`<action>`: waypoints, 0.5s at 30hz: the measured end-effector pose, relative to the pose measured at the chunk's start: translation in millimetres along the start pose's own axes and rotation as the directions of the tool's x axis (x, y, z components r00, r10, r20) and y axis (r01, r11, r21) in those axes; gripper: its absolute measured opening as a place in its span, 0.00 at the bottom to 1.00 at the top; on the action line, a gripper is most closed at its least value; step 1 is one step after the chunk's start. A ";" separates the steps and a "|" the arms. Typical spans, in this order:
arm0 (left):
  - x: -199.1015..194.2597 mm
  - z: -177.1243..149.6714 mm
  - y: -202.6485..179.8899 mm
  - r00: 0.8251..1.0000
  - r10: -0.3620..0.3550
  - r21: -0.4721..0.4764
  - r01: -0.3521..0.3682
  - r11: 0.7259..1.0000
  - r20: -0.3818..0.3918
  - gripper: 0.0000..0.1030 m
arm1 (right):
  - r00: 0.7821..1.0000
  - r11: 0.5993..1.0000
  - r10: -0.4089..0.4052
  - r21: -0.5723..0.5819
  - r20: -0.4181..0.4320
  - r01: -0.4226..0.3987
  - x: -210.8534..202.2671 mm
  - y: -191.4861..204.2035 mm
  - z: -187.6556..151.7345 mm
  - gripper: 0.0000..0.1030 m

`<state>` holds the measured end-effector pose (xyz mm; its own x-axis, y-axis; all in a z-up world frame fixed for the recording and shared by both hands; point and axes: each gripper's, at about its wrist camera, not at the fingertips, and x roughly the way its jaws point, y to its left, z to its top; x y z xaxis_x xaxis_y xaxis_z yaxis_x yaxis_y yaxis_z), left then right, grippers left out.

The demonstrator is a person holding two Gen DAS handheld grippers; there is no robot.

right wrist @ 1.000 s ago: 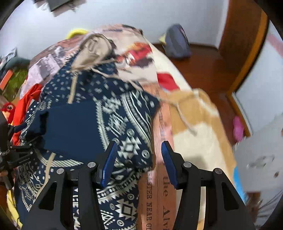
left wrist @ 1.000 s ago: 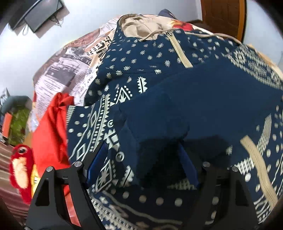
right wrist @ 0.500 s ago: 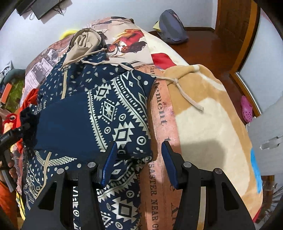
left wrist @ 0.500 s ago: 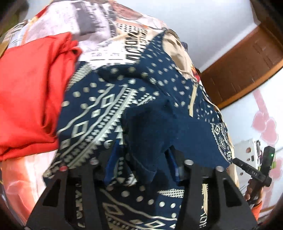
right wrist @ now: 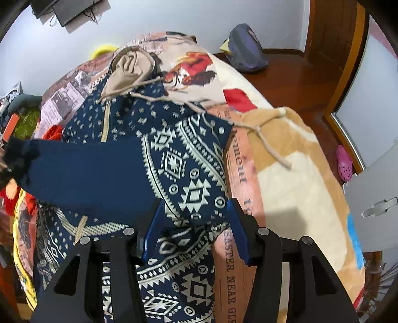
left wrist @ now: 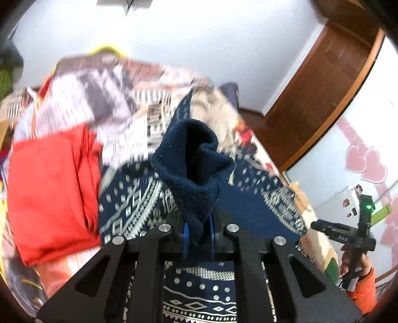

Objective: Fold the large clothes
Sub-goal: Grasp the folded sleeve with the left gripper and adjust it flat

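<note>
The left claw (left wrist: 197, 234), tilted downward, is closing on the navy sleeve cuff (left wrist: 196, 166) of the patterned hoodie (right wrist: 174, 159) spread on the bed (right wrist: 298, 179). The right claw (right wrist: 194, 232) hangs steeply downward, spread over the hoodie's edge, pinching nothing.

Pale blue wall (right wrist: 174, 22). Dark wood floor (right wrist: 293, 82), brown wooden door (left wrist: 321, 99). Bed with printed blanket (right wrist: 293, 188). Grey backpack (right wrist: 245, 53) against the wall. Pink heart decals (left wrist: 365, 161) beside the door.
</note>
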<state>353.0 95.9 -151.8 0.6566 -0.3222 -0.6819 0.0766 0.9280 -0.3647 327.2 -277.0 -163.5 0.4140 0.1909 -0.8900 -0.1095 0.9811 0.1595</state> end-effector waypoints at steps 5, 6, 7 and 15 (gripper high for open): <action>-1.8 -9.4 24.8 0.998 0.066 -0.024 -0.066 0.998 -0.012 0.12 | 1.000 1.000 0.012 0.004 -0.001 -0.012 4.1 9.0 2.9 0.47; 5.3 -15.8 34.8 0.993 0.105 -0.034 -0.107 0.994 -0.046 0.12 | 1.000 1.000 0.011 -0.002 -0.008 -0.011 7.2 11.7 1.8 0.47; 7.8 -23.0 39.8 0.989 0.130 -0.037 -0.132 0.991 -0.069 0.12 | 1.000 1.000 0.005 -0.010 -0.019 -0.005 12.2 14.2 0.2 0.47; 39.9 -73.8 81.4 0.922 0.298 0.006 -0.306 0.952 -0.247 0.24 | 0.994 0.997 -0.058 -0.061 -0.089 0.053 43.8 25.4 -13.6 0.47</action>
<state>330.1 144.8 -255.5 0.4431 -0.0666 -0.8940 -0.1240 0.9831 -0.1346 330.3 -244.2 -204.3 0.3378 0.1298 -0.9322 -0.1423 0.9861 0.0858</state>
